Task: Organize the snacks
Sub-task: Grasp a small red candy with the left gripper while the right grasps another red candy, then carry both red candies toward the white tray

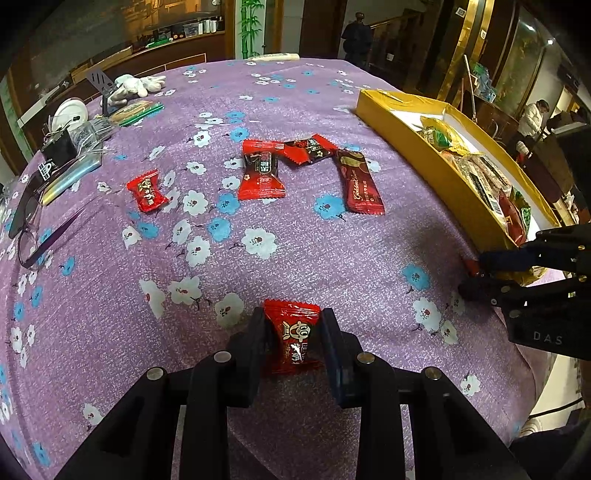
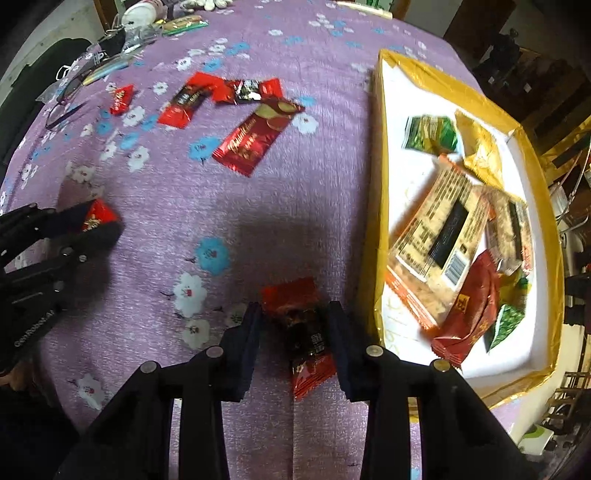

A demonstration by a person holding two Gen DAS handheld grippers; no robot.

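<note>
The left hand-held gripper (image 1: 293,328) is squeezed tight on a small red candy (image 1: 293,338), just above the table (image 1: 314,251) with its purple flower cloth. The right hand-held gripper (image 2: 293,317) is nearly closed around a red and dark snack pack (image 2: 303,332) beside the yellow box (image 2: 373,236); whether its pads touch the pack is unclear. More red snacks (image 1: 262,171) lie farther back on the cloth.

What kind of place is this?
Probably a restaurant or hotel dining hall: a round table under a floral tablecloth, a wooden counter behind, and people standing in the background.
</note>
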